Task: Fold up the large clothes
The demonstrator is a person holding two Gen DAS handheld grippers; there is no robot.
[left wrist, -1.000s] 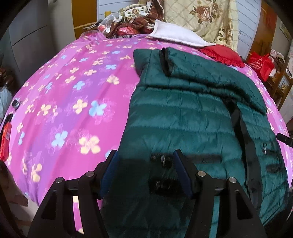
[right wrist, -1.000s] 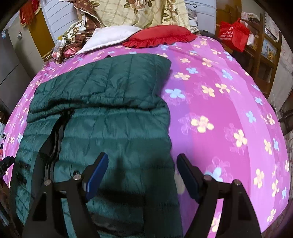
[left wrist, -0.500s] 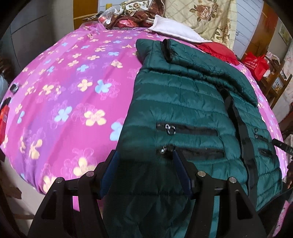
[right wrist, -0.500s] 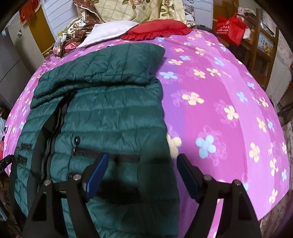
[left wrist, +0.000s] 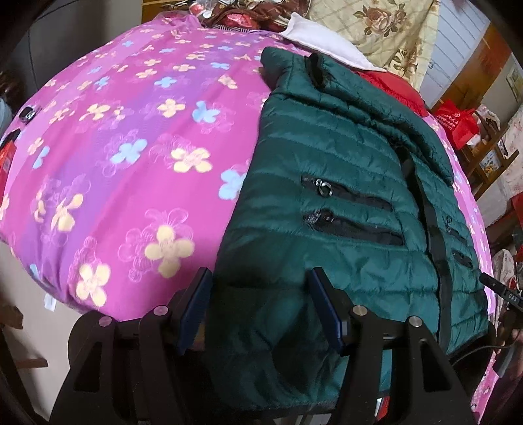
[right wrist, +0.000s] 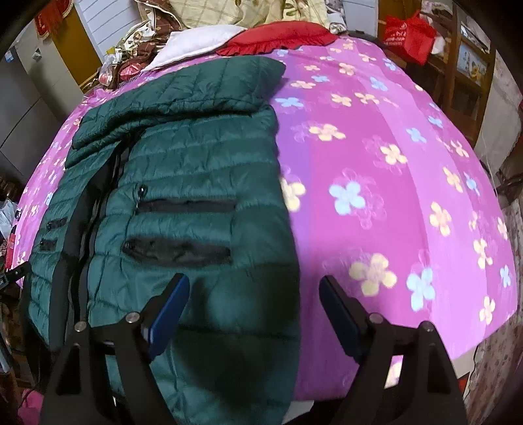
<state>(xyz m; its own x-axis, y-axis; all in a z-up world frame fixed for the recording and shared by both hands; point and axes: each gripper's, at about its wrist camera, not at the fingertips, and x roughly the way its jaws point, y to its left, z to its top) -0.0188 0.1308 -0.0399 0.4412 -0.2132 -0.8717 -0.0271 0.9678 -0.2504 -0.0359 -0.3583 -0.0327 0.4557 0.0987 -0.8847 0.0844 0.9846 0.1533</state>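
Observation:
A dark green quilted puffer jacket (left wrist: 343, 209) lies front up on a pink flowered bedspread (left wrist: 130, 147), sleeves folded across its top, its hem hanging over the near bed edge. My left gripper (left wrist: 258, 278) is open, its jaws on either side of the hem's left corner. In the right wrist view the jacket (right wrist: 189, 183) fills the left half. My right gripper (right wrist: 253, 284) is open over the hem's right corner, with the jacket's right edge between the jaws.
A white pillow (left wrist: 323, 49), a red pillow (right wrist: 278, 37) and a heap of floral bedding (left wrist: 379, 29) lie at the head of the bed. A red bag (right wrist: 408, 32) and wooden shelves (right wrist: 470, 65) stand at the right.
Both grippers have pulled back toward the near bed edge, from over the jacket's middle to its hem. The pocket zips now show beyond the jaws. Both stayed open.

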